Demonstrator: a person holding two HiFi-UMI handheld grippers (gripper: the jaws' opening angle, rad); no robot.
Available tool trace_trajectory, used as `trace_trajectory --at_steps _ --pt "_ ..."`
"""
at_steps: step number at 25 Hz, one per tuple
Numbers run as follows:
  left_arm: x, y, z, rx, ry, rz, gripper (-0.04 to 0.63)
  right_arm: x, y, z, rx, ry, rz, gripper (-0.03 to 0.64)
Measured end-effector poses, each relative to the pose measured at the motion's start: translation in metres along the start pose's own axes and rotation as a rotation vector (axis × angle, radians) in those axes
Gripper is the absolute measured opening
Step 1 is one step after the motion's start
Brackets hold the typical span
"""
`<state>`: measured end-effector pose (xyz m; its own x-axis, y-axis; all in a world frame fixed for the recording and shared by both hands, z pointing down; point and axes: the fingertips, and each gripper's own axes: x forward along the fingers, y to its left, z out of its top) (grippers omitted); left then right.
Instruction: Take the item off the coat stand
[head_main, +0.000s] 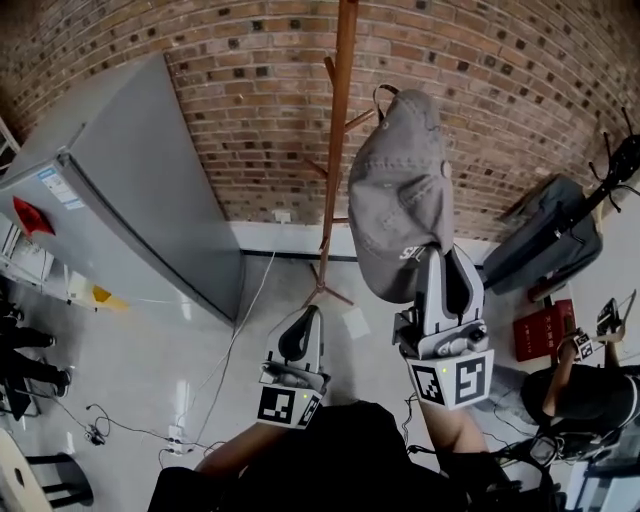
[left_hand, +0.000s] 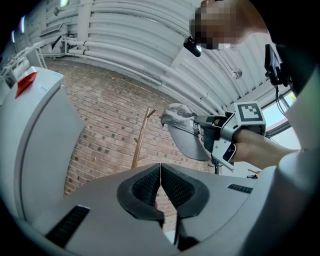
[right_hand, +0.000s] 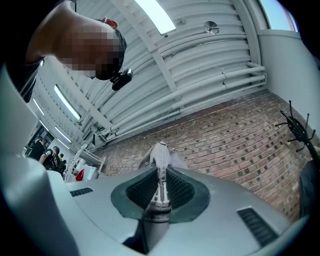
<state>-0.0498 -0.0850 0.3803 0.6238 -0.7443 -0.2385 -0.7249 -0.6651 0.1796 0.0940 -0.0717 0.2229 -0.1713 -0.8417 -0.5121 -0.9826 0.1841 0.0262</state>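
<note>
A grey baseball cap (head_main: 400, 190) hangs in the air beside the wooden coat stand (head_main: 338, 150). Its back strap is close to a side peg; I cannot tell whether they touch. My right gripper (head_main: 440, 255) is shut on the cap's brim from below. In the right gripper view the brim (right_hand: 160, 162) stands edge-on, pinched between the pads of that gripper (right_hand: 161, 187). My left gripper (head_main: 305, 325) sits lower and to the left, shut and empty. The left gripper view shows its jaws (left_hand: 160, 170) pressed together, with the cap (left_hand: 182, 132) and the stand (left_hand: 141, 135) beyond.
A tall grey cabinet (head_main: 130, 190) stands against the brick wall at the left. At the right a dark bag (head_main: 550, 240) hangs from a black stand (head_main: 615, 170), above a red box (head_main: 545, 330). Another person (head_main: 590, 400) is at the lower right. Cables (head_main: 120, 425) lie on the floor.
</note>
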Motion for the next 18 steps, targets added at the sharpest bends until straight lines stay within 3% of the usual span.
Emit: trace_trajectory --at_steps 18 --pt "0.018 -0.042 -0.001 0.012 -0.003 -0.008 0.017 -0.053 -0.014 -0.035 0.041 0.082 -0.007 0.057"
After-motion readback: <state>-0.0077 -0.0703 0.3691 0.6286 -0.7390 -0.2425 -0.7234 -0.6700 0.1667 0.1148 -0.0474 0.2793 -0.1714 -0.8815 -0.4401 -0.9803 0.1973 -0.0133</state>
